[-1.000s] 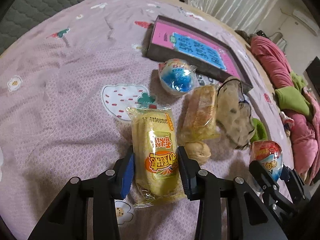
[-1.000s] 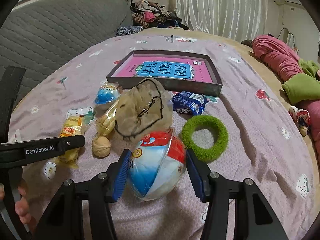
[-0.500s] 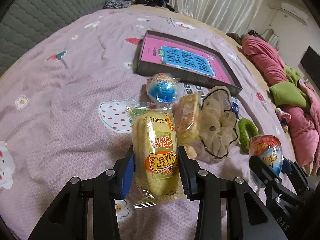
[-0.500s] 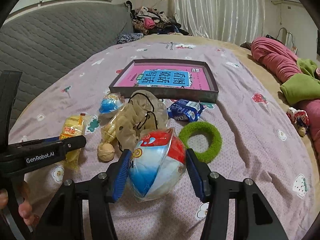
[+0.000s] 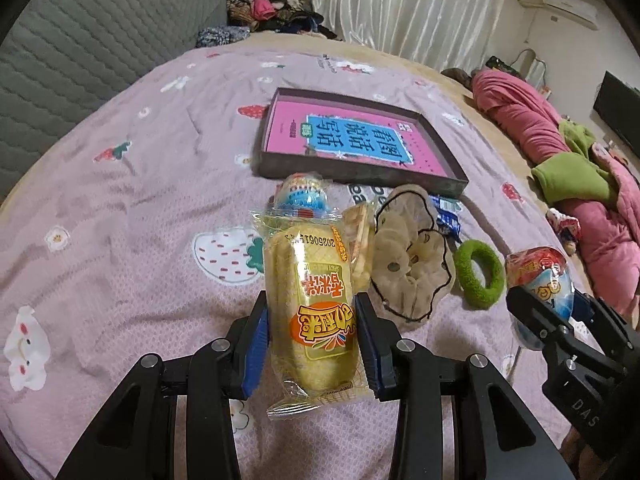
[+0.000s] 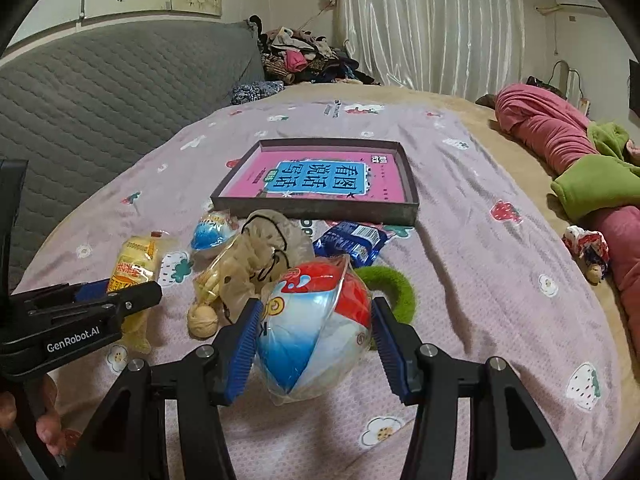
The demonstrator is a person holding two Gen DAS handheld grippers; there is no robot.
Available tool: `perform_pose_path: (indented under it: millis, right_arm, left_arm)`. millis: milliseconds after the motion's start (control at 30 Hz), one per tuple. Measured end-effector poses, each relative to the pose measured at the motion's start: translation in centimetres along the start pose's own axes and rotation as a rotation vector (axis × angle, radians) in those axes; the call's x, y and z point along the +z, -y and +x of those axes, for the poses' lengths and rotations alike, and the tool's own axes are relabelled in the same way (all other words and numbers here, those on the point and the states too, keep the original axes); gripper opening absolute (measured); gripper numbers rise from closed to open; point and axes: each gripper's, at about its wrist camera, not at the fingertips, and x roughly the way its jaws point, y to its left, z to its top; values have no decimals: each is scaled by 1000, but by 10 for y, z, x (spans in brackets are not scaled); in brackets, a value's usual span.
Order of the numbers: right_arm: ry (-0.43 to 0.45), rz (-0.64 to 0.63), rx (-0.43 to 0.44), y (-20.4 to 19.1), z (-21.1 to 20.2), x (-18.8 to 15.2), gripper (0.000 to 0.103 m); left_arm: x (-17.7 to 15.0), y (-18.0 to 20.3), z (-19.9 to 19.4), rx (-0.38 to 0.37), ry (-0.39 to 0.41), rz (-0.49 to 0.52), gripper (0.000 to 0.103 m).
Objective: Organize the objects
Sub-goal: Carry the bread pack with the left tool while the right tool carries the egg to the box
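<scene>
Glossy plastic snack wrapper (image 5: 316, 304), matt cloth bedspread (image 5: 132, 200)

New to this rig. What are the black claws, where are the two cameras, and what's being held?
No robot: a person holds two hand-held grippers, each with a fisheye camera looking along its fingers. Left view: the left gripper clamps a yellow wrapped snack cake. Right view: the right gripper clamps a red, white and blue wrapped ball-shaped snack. On the pink printed bedspread lie a dark shallow box holding a pink book, a green fuzzy ring, a blue packet and a beige scrunchie.
</scene>
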Motion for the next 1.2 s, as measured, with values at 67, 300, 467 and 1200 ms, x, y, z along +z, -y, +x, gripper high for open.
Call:
perform_pose_path:
  millis: [67,300,467,1200]
  right_arm:
    - [4,-1,1,3,-1,3,55]
    - [19,3,7,13,-3,22,55]
    - [39,0,6,21,-6,43,55]
    - [132,-67,-27,33,10,143,55]
  left_arm:
    - [5,2,-3,0,10,2,42]
    - [31,7,-18,27,65,28,42]
    - [52,11,-25,30,99,44,42]
    - [149,38,-11,34,174,103,42]
